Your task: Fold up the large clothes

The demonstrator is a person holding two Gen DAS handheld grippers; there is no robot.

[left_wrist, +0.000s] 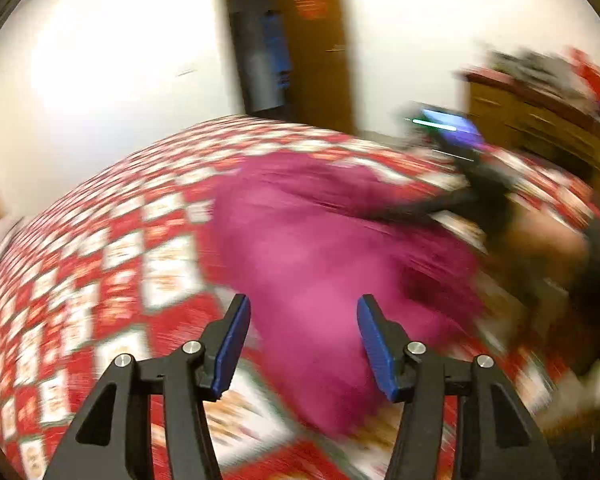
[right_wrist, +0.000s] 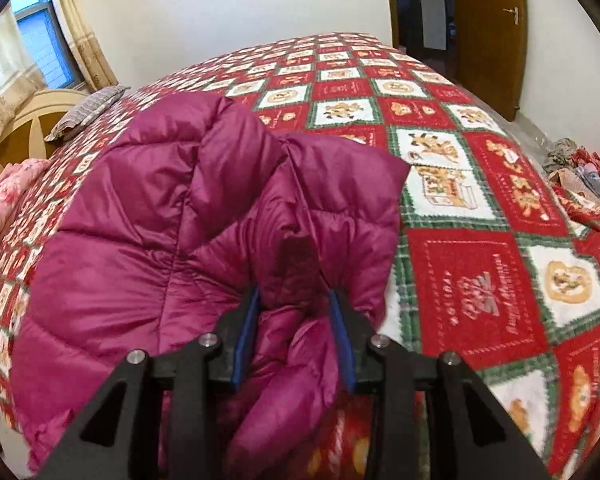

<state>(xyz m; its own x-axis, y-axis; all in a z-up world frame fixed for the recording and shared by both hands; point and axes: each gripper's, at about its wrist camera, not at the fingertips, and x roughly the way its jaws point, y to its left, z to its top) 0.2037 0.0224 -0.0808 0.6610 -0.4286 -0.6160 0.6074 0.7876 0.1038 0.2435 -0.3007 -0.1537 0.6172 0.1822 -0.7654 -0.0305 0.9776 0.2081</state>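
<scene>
Jacket [right_wrist: 204, 208] bunched between right fingers [right_wrist: 342, 332]; left fingers [left_wrist: 374, 344] wide, empty; bedspread [right_wrist: 476, 280] bare rightward.

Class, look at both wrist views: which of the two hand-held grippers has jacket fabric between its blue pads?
The right hand-held gripper: a bunched fold of the magenta quilted puffer jacket sits between its pads. The left hand-held gripper is open, nothing between its pads.
</scene>
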